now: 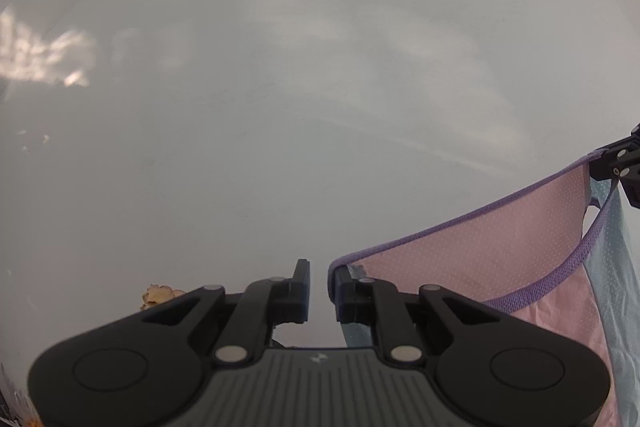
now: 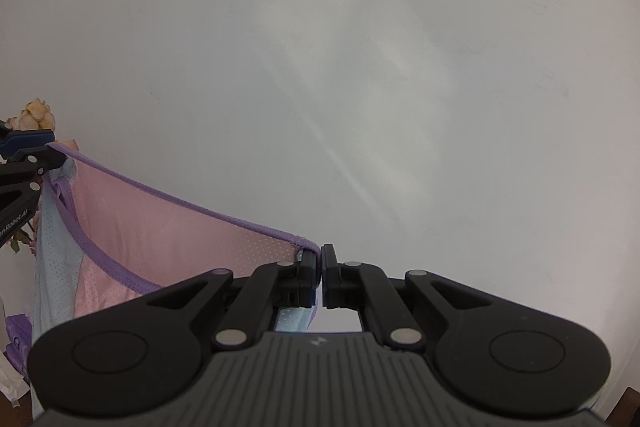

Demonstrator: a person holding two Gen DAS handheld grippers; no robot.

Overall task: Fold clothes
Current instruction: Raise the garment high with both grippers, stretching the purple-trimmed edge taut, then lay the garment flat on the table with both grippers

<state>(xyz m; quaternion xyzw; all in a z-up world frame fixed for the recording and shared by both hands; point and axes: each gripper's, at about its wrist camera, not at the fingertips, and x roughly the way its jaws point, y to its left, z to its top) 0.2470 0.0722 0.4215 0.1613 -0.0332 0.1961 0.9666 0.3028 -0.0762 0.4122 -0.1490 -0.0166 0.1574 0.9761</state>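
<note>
Thin pink-and-pale-blue perforated mesh garment with purple trim (image 2: 168,227) hangs sagging at lower left of the right view, purple hem clamped by right gripper (image 2: 321,277) and apparently left gripper (image 1: 319,293), likely light, floppy, best held at hem corners.

It looks like a room in a home, though little shows it. A plain white wall (image 2: 360,67) fills nearly everything, with soft streaks of daylight across it. Low at one side stands a bunch of pale peach flowers (image 2: 36,113), and a soft pink and blue garment (image 2: 160,227) hangs stretched in front.
</note>
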